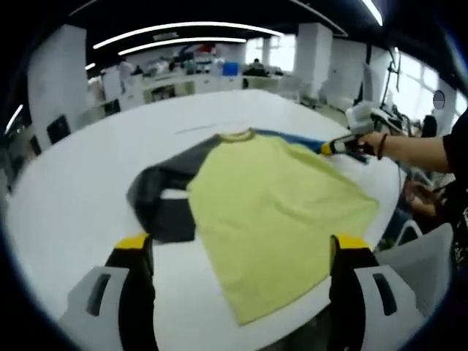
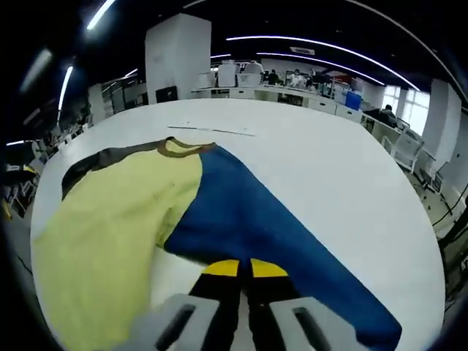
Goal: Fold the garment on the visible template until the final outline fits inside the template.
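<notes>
left gripper: jaws wide apart, yellow garment lying flat between and ahead of them | right gripper: jaws pressed together on blue sleeve | grey sleeve folded left of left gripper | white table beneath | office desks beyond

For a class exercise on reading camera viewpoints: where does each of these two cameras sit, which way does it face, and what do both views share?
Left gripper view: rides the left gripper, jaws apart, above the table's near edge, facing the yellow shirt; the person's hand holds the right gripper at the blue sleeve.
Right gripper view: rides the right gripper, jaws together low over the blue sleeve, facing across the white table.
Shared: shirt, blue sleeve, table.
</notes>
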The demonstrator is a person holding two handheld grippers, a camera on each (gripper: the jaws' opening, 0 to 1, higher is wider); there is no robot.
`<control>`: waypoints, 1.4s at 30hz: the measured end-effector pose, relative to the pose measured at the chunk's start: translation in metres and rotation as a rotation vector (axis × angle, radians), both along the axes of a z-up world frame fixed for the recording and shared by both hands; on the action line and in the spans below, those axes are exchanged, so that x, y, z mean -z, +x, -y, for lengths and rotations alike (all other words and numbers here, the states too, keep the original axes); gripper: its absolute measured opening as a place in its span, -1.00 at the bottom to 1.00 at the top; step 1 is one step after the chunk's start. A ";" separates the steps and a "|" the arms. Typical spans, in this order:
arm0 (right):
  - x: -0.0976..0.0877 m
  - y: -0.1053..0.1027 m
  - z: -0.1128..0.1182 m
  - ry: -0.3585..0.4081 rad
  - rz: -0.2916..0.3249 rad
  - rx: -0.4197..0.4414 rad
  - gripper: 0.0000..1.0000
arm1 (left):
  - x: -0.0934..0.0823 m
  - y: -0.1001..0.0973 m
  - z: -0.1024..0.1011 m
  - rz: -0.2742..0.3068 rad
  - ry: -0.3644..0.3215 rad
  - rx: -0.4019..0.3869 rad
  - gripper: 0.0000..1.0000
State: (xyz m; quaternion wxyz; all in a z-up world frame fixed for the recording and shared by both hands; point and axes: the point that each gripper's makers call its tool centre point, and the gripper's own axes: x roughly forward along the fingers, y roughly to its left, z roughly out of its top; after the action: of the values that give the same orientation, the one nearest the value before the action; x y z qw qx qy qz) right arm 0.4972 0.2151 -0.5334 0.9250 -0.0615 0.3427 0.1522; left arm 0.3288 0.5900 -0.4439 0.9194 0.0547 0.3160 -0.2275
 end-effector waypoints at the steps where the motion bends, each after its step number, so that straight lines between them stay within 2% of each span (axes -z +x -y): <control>1: -0.001 0.003 0.003 0.002 0.003 0.011 -1.00 | 0.000 0.000 0.000 -0.001 0.001 0.001 0.92; 8: -0.005 0.018 0.025 -0.027 0.014 0.066 -1.00 | 0.001 0.000 -0.002 -0.004 0.001 -0.003 0.91; 17: -0.007 0.025 0.023 -0.020 0.010 0.110 -1.00 | 0.004 0.000 -0.003 -0.014 0.003 0.002 0.91; 31: -0.004 0.022 0.029 -0.018 -0.017 0.135 -0.99 | 0.006 -0.001 -0.003 -0.024 0.006 0.007 0.93; 36: -0.019 0.014 0.045 0.013 -0.008 0.179 -0.61 | 0.006 -0.002 0.000 -0.025 0.014 0.016 0.93; 39: -0.023 0.007 0.057 0.002 -0.016 0.190 -0.42 | 0.006 -0.002 0.000 -0.023 0.009 0.015 0.93; 42: -0.026 -0.006 0.073 -0.014 -0.038 0.215 -0.40 | 0.007 -0.002 0.002 -0.026 0.010 0.020 0.92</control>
State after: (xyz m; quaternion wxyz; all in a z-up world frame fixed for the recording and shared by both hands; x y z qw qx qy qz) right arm 0.4915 0.1423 -0.5072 0.9290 -0.0279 0.3656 0.0510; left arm 0.3263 0.5878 -0.4507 0.9125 0.0594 0.3287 -0.2361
